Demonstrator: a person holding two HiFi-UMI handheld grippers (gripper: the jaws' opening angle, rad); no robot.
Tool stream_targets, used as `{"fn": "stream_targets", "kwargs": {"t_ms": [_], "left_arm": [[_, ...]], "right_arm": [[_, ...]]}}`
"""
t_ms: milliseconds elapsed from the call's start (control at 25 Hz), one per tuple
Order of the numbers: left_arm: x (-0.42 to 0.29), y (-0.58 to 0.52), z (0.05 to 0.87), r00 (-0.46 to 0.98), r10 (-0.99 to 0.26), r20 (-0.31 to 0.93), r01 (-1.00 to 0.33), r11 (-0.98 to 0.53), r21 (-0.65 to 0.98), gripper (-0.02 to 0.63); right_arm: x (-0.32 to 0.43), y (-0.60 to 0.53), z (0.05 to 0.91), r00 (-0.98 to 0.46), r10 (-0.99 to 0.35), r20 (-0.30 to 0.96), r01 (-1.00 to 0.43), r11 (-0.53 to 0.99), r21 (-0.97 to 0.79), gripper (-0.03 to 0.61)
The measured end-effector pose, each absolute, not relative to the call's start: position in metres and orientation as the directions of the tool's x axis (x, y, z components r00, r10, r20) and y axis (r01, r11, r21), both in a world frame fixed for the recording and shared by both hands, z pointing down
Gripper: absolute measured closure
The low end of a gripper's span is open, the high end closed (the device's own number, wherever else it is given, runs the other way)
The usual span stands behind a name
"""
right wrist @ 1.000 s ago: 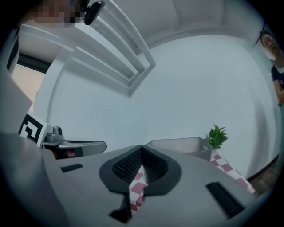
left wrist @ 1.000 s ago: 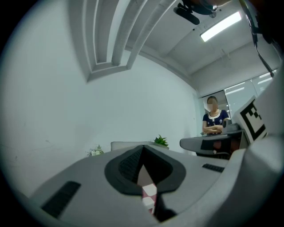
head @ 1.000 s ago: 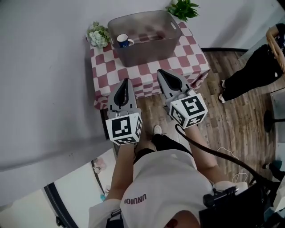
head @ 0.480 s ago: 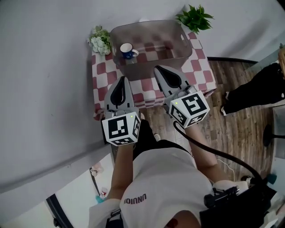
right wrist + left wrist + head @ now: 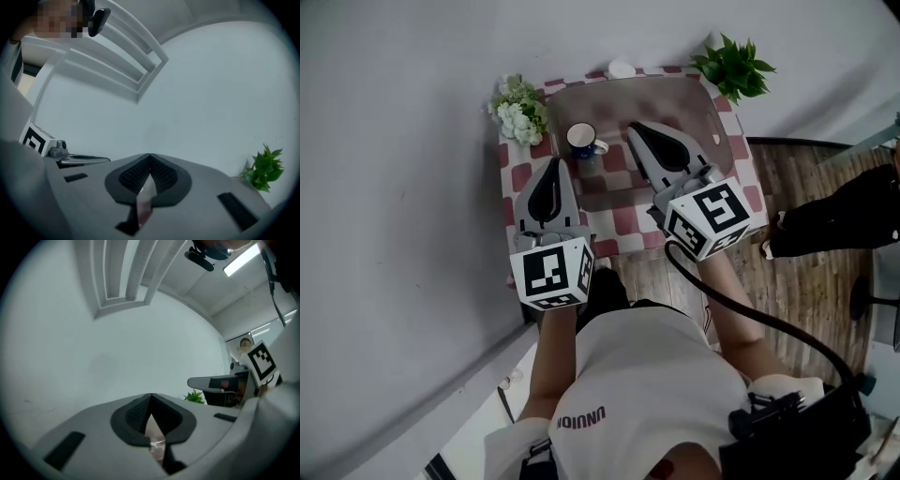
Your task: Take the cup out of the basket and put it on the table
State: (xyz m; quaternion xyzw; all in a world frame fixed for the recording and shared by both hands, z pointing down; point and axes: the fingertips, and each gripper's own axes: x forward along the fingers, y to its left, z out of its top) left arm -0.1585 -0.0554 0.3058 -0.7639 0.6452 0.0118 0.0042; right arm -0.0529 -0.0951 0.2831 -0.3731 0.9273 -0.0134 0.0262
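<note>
A white cup (image 5: 582, 140) with a blue handle stands in the left part of a translucent grey basket (image 5: 724, 124) on a red-and-white checked table (image 5: 517, 177). My left gripper (image 5: 549, 168) hovers over the table's front left, just short of the cup, jaws shut and empty. My right gripper (image 5: 637, 133) reaches over the basket's middle, to the right of the cup, also shut with nothing held. Both gripper views look at the pale wall over closed tips: the left gripper (image 5: 151, 397) and the right gripper (image 5: 150, 156).
White flowers (image 5: 519, 112) stand at the table's back left, a green plant (image 5: 735, 67) at its back right, a small white object (image 5: 622, 68) behind the basket. A wall runs along the left. A person in black (image 5: 834, 211) is on the wooden floor at right.
Both grippers have moved forward toward the table. The right one now reaches over the basket; the left one has come up close to the cup. Both stay shut.
</note>
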Motion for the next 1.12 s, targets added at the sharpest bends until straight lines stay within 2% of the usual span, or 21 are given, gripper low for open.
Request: {"fn": "stream_targets", "kwargs": {"t_ms": [240, 600, 880, 1120], "left_arm": [[-0.174, -0.110, 0.293, 0.216, -0.976, -0.026, -0.976, -0.216, 0.009, 0.601], [-0.163, -0.166, 0.288, 0.286, -0.958, -0.030, -0.956, -0.288, 0.054, 0.603], [-0.153, -0.186, 0.315, 0.268, -0.963, 0.032, -0.960, -0.264, 0.094, 0.601], [-0.160, -0.191, 0.315, 0.224, -0.974, 0.032, -0.969, -0.219, 0.115, 0.603]], "right_arm": [[-0.076, -0.157, 0.280, -0.724, -0.690, 0.003, -0.690, 0.724, -0.019, 0.561], [-0.094, -0.212, 0.328, -0.749, -0.639, 0.172, -0.651, 0.759, -0.015, 0.561], [-0.102, -0.230, 0.378, -0.794, -0.523, 0.311, -0.555, 0.832, -0.018, 0.560], [-0.108, -0.233, 0.426, -0.812, -0.403, 0.422, -0.467, 0.883, -0.055, 0.560]]}}
